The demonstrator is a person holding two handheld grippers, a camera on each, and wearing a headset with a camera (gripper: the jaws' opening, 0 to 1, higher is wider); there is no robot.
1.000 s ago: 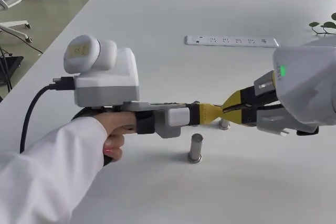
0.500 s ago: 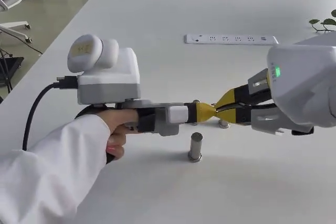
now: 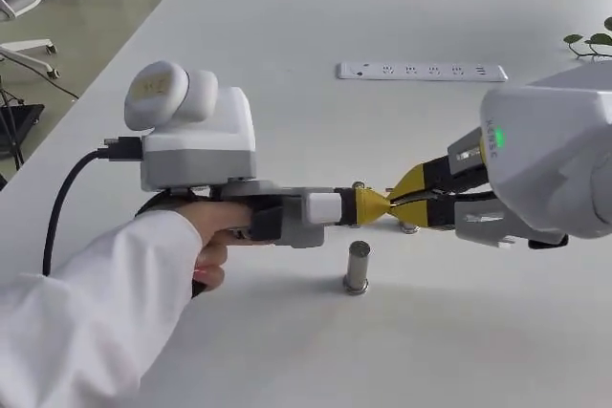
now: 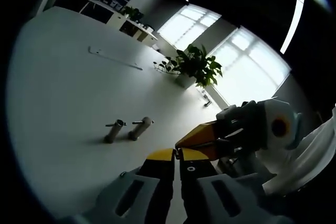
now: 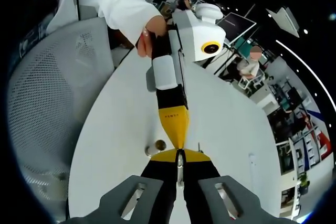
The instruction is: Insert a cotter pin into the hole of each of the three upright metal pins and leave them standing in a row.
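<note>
Above the white table my two grippers meet tip to tip. The left gripper reaches in from the left with its yellow jaws shut. My right gripper comes from the right, also shut, and a thin metal cotter pin shows between its jaws. One bare upright metal pin stands just in front of the tips. Another pin's base peeks out under the right gripper. In the left gripper view, two pins stand side by side, each with a cross piece near its top.
A white power strip lies at the far side of the table. A potted plant stands past the table's right end. A black cable trails from the left gripper. A mesh chair is beside the person.
Both grippers' tips have shifted a little to the left together, staying tip to tip. The pins have not moved.
</note>
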